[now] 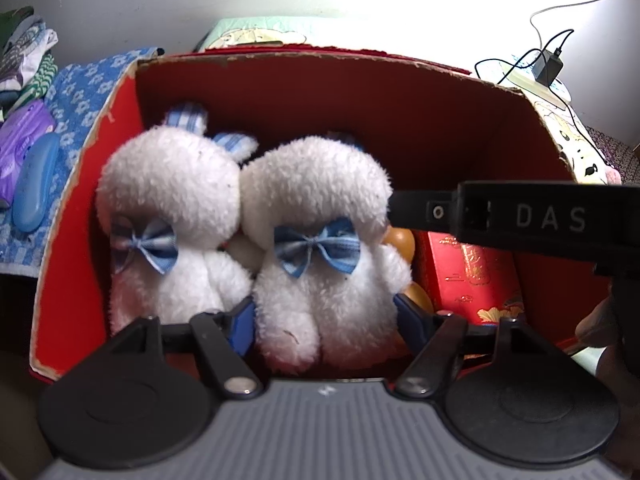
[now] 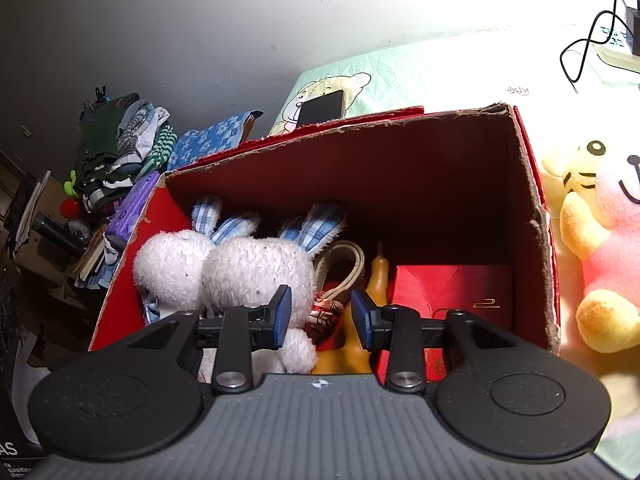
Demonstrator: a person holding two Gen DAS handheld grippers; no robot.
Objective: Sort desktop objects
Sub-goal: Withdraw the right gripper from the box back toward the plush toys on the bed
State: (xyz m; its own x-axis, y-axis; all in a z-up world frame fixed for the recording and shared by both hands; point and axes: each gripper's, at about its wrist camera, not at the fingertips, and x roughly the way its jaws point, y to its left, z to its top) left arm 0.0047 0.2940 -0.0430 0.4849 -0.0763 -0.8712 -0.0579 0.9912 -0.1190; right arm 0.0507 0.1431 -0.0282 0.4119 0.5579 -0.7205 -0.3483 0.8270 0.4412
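Observation:
Two white plush bunnies with blue checked bows lie side by side in a red cardboard box [image 1: 320,80]. My left gripper [image 1: 326,318] straddles the lower body of the right bunny [image 1: 320,216]; its blue pads sit at the plush flanks without squeezing them. The left bunny [image 1: 168,184] leans against it. In the right wrist view my right gripper [image 2: 322,316] hangs open over the box [image 2: 400,168], just right of the bunnies [image 2: 256,268], with nothing between its fingers. Below it lie a beige strap [image 2: 352,264], a yellow gourd [image 2: 348,356] and a red booklet [image 2: 456,292].
A yellow-and-pink plush toy [image 2: 600,240] lies right of the box on the pale green cloth. A phone [image 2: 320,108] rests behind the box, a power strip [image 2: 616,48] with cables at far right. Folded clothes [image 2: 120,140], a purple pack [image 1: 20,144] and a blue case [image 1: 36,184] lie left.

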